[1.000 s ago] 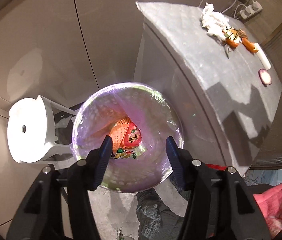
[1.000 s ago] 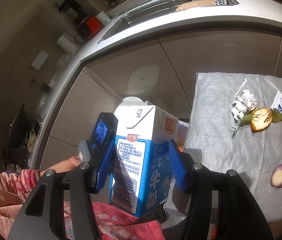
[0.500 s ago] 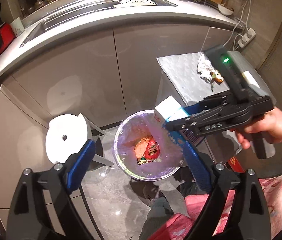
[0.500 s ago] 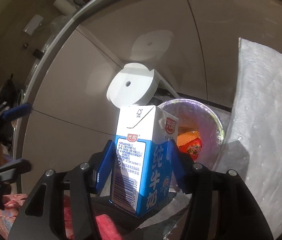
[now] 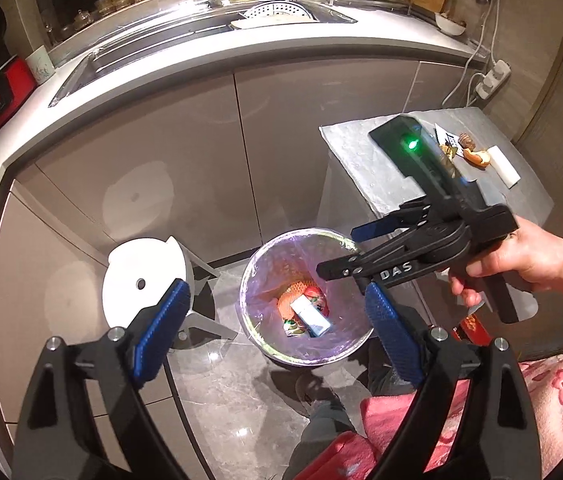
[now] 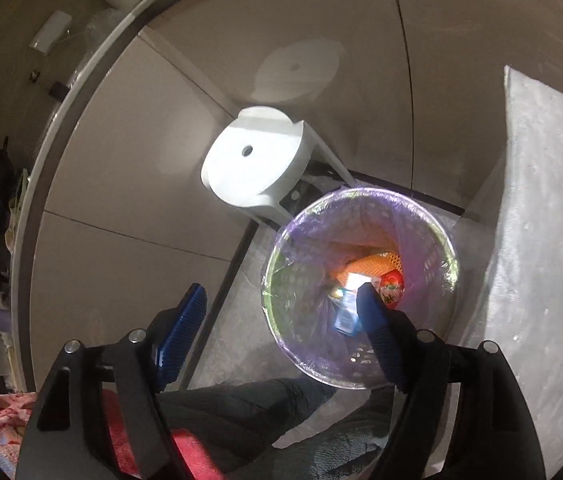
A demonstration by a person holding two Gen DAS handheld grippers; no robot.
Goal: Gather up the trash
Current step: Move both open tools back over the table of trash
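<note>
The round trash bin, lined with a purple bag, stands on the grey floor between a white stool and a grey-covered table. A blue-and-white milk carton lies on its side inside the bin, atop orange netting and a red wrapper. The right gripper, held above the bin's rim, has its jaws opening with nothing between them. The left gripper is spread wide and empty. Food scraps lie on the table.
</note>
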